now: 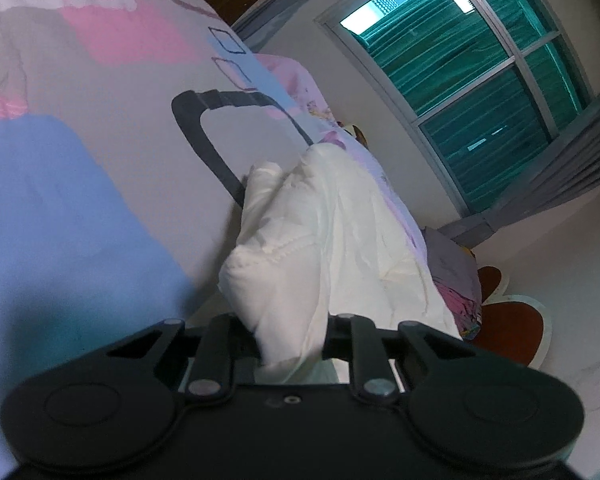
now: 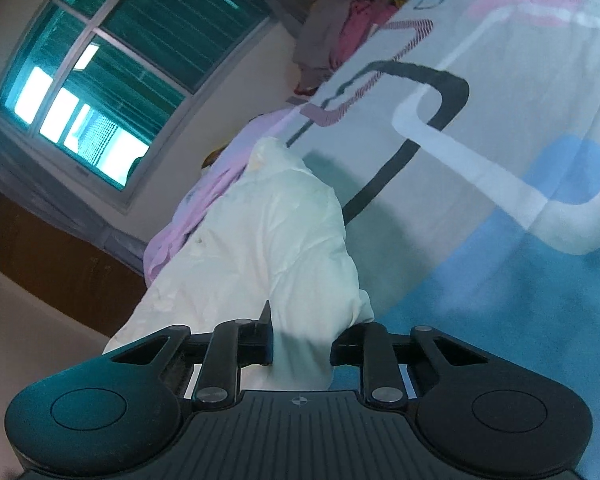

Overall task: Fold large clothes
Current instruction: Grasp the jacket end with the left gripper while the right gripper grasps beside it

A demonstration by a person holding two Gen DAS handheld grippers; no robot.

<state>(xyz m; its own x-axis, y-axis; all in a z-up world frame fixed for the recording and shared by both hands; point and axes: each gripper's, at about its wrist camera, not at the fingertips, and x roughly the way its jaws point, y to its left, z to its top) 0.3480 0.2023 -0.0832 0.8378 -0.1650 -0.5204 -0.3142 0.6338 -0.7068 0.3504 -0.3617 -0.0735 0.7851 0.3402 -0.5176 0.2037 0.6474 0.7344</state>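
- Two tools grip one white garment above a bed whose patterned bedspread of grey, pink and blue blocks fills most of both views.
- Beyond the bed, a window with green shutters glows on the far wall; a heap of pink and grey clothes sits at the bed's far end.
- White cloth runs from both tools away toward the bed's edge, bunched and creased, its far part lying on the bedspread.
- Left tool: jaws narrow, closed on a thick wad of the garment.
- Right tool: jaws likewise narrow, pinching another bunch of the same cloth.
- Judged from this, the step in hand is lifting the garment to spread or carry a fold over.
- Next move likely calls for drawing both tools apart to take out slack, then laying the held edge flat.
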